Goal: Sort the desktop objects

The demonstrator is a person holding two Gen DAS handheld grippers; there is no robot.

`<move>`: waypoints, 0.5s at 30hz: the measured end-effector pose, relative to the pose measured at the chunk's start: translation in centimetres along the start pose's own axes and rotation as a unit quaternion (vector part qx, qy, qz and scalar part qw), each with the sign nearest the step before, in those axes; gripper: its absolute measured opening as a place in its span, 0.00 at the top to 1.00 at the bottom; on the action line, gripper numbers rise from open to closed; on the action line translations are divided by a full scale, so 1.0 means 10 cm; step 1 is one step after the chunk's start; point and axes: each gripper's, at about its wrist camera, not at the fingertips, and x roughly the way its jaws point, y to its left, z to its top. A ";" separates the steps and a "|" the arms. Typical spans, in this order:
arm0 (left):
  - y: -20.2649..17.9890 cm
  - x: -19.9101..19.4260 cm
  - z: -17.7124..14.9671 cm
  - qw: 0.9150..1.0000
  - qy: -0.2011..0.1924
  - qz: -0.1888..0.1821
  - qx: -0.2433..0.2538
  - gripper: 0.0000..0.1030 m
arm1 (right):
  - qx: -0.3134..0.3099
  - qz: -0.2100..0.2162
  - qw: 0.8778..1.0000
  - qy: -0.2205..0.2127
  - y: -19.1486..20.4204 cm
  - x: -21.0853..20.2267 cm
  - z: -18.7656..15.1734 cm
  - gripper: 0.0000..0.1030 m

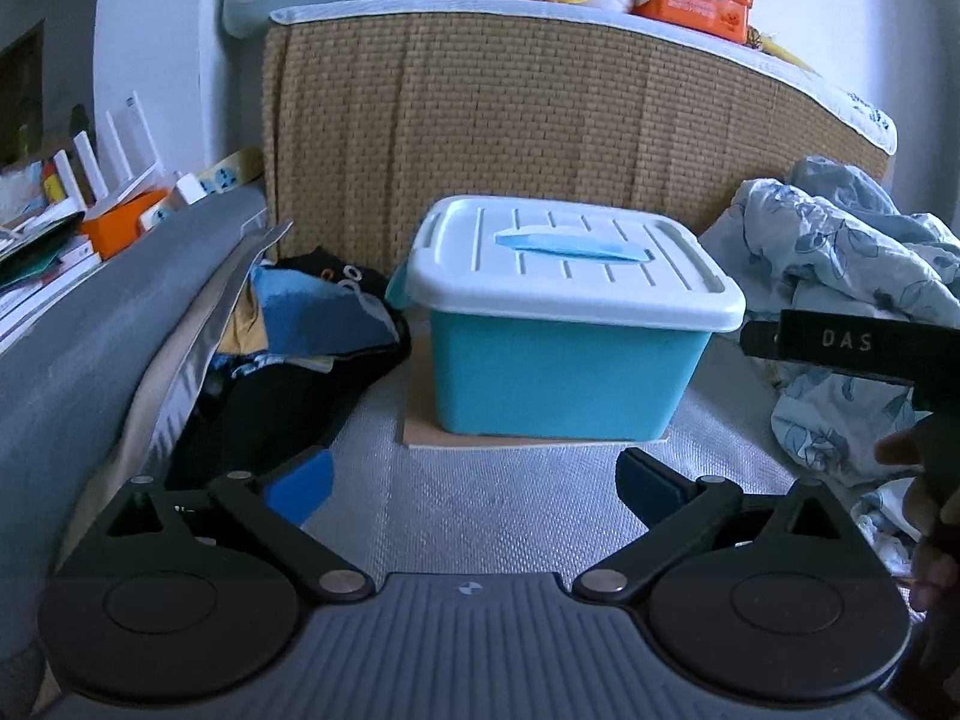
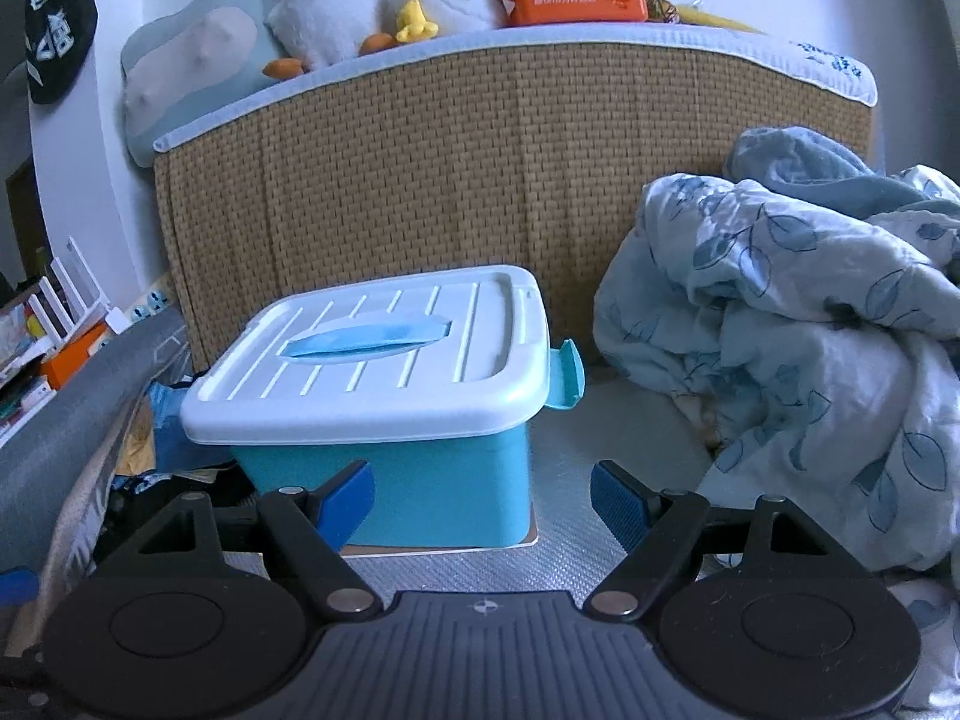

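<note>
Bedside clutter awaits sorting as a lidded blue storage box sits unopened before both tools, left and right, spread empty.

A rumpled floral quilt lies beside a woven headboard

Woven rattan headboard against white wall; rumpled leaf-print quilt at right; dim bluish daylight.
</note>
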 end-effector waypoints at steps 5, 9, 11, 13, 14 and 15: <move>-0.06 -0.14 0.09 1.000 -0.012 -0.007 0.008 0.00 | -0.022 0.000 1.000 -0.005 0.09 -0.10 -0.04 0.19; -0.12 -0.25 0.19 0.999 -0.023 -0.007 0.043 0.00 | -0.038 0.003 0.999 -0.005 0.16 -0.16 -0.08 0.19; -0.10 -0.33 0.18 0.999 -0.026 0.001 0.045 0.00 | -0.040 0.004 0.999 -0.007 0.16 -0.19 -0.08 0.19; -0.05 -0.40 0.13 0.999 -0.023 0.003 0.030 0.00 | -0.035 0.007 0.999 -0.007 0.15 -0.22 -0.09 0.19; -0.02 -0.43 0.10 1.000 -0.019 0.003 0.021 0.00 | -0.032 0.008 0.999 -0.007 0.14 -0.24 -0.09 0.19; 0.00 -0.44 0.07 1.000 -0.013 0.004 0.016 0.00 | -0.029 0.009 1.000 -0.006 0.13 -0.26 -0.10 0.19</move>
